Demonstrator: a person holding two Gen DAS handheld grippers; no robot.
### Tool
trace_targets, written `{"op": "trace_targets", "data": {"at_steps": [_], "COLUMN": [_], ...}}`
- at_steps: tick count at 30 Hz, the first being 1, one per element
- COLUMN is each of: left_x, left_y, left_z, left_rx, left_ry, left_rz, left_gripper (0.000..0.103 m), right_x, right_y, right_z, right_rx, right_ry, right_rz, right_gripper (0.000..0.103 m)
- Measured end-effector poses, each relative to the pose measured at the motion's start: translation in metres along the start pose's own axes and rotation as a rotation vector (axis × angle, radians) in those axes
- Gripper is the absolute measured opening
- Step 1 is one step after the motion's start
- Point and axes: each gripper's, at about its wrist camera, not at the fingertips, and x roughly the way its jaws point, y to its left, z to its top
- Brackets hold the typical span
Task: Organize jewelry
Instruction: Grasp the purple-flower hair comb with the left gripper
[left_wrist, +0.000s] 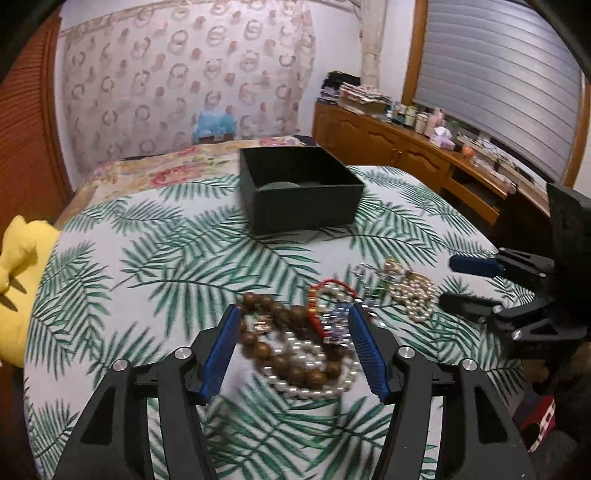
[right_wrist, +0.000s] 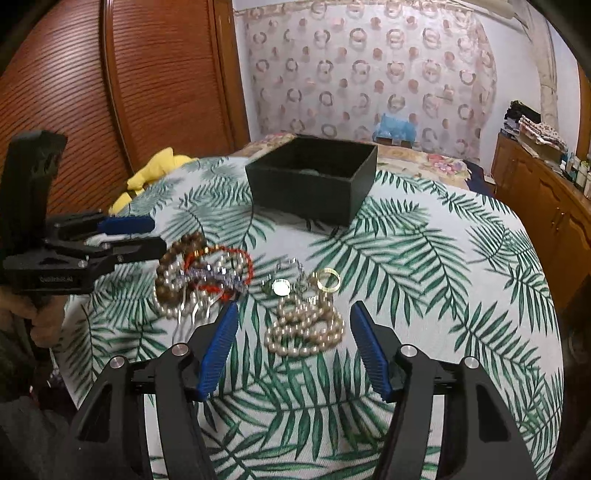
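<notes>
A heap of jewelry lies on the palm-leaf cloth: brown wooden beads (left_wrist: 291, 354), a white pearl strand (left_wrist: 314, 387) and a red bead loop (left_wrist: 332, 286). My left gripper (left_wrist: 293, 314) is open, its fingers on either side of this heap. A second heap has a cream pearl strand (right_wrist: 306, 328), a gold ring (right_wrist: 327, 278) and a small round disc (right_wrist: 280, 287). My right gripper (right_wrist: 293, 310) is open just in front of it. An open black box (left_wrist: 299, 188) stands farther back, also in the right wrist view (right_wrist: 314, 177).
The round table (right_wrist: 461, 295) is covered by the leaf-print cloth. A yellow cloth (left_wrist: 22, 280) lies at its left edge. A wooden sideboard (left_wrist: 417, 151) with bottles runs along the right. A bed with a floral cover (left_wrist: 166, 170) is behind the table.
</notes>
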Motion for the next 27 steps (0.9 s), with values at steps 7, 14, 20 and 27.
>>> {"op": "trace_targets", "data": {"at_steps": [7,14,20,27], "left_x": [0.019,0.035,0.047,0.050], "left_y": [-0.024,-0.033,-0.026,-0.026], "left_z": [0.005,0.009,0.012,0.006], "left_rx": [0.070,0.115,0.115,0.126], "left_ry": [0.050,0.098,0.137,0.162], "left_rz": [-0.059,-0.089,-0.076,-0.092], "left_gripper": [0.030,0.028,0.028,0.030], "right_x": [0.002,0.001,0.001,0.002], "right_y": [-0.006,-0.008,-0.009,-0.010], "right_z": [-0.012,-0.020,-0.020,-0.020], "right_rx": [0.016,0.027,0.028,0.033], "right_ry": [0.030,0.034,0.034,0.034], "right_rz": [-0.008,0.002,0.007,0.011], "right_gripper": [0.065,0.065,0.065,0.065]}}
